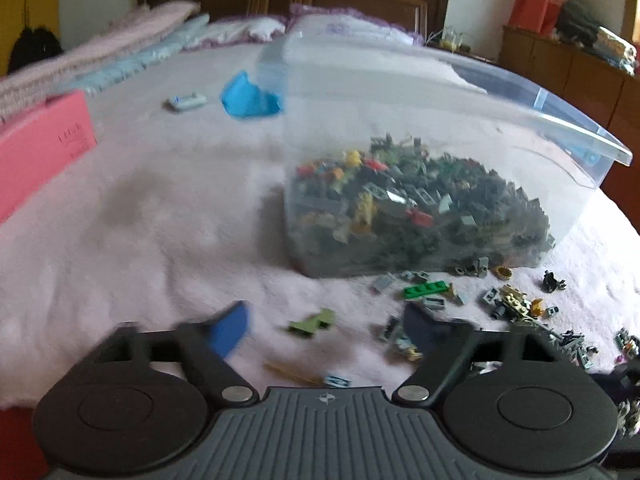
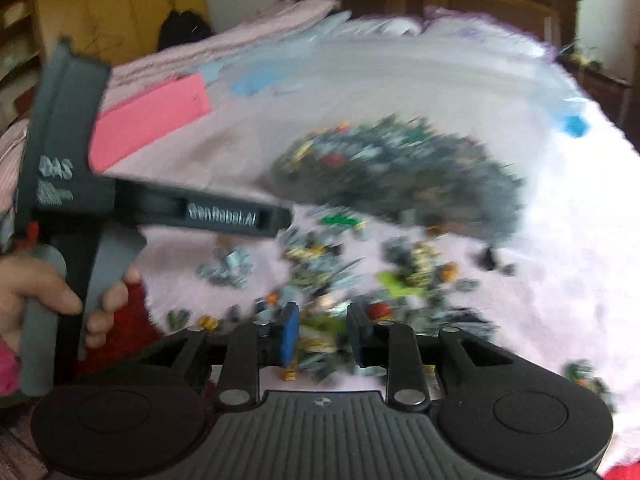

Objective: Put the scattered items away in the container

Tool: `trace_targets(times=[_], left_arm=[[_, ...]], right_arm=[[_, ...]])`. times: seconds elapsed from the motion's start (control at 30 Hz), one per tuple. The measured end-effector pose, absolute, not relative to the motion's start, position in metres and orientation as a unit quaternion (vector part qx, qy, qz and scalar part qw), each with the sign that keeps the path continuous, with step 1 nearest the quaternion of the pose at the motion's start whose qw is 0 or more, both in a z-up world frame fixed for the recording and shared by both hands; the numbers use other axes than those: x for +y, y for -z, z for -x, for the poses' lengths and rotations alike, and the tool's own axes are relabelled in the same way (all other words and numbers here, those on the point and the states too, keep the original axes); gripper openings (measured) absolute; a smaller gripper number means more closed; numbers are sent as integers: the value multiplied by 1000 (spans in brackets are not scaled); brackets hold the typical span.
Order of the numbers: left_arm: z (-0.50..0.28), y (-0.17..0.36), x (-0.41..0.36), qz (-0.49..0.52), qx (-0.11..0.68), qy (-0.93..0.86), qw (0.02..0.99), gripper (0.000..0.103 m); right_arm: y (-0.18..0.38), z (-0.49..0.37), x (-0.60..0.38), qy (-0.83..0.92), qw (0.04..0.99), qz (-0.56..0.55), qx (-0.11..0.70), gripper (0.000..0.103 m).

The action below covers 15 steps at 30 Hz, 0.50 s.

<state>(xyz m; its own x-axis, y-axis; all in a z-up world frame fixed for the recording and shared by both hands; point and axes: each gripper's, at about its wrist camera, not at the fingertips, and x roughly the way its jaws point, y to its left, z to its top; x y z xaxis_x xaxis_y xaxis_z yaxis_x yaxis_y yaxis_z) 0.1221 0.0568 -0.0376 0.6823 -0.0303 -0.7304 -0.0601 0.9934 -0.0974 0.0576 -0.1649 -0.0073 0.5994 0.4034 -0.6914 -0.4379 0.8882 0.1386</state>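
Clear plastic container (image 1: 400, 92) stood on the pink bed (image 1: 140, 208), part-filled with small toy bricks (image 1: 420, 208). More bricks (image 1: 508, 304) lay scattered on the bed just in front of the container, a green plate (image 1: 426, 290) among them. Left gripper (image 1: 326, 328) hung above the bed with jaws moderately apart, nothing gripped between them. Right gripper (image 2: 322, 336) was over the scattered bricks, jaws narrow; blur hid whether anything was held. A pink box (image 1: 40, 148) lay towards the left edge.
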Motion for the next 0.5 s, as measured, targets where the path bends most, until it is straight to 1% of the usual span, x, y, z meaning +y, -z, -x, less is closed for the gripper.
trace_targets(times=[0.03, 0.07, 0.3, 0.4, 0.5], left_arm=[[-124, 41, 57, 69, 407, -10, 911, 60], [-125, 44, 56, 77, 410, -15, 909, 60], [-126, 48, 48, 62, 404, -26, 912, 63], [-120, 46, 49, 64, 397, -24, 915, 55], [-118, 43, 49, 72, 398, -21, 914, 54]], right_arm=[[6, -59, -170, -226, 899, 18, 376, 39], [6, -61, -176, -216, 903, 13, 372, 42], [10, -88, -202, -153, 924, 5, 351, 41], [17, -102, -206, -130, 930, 18, 344, 40], [25, -116, -206, -118, 933, 30, 338, 40]])
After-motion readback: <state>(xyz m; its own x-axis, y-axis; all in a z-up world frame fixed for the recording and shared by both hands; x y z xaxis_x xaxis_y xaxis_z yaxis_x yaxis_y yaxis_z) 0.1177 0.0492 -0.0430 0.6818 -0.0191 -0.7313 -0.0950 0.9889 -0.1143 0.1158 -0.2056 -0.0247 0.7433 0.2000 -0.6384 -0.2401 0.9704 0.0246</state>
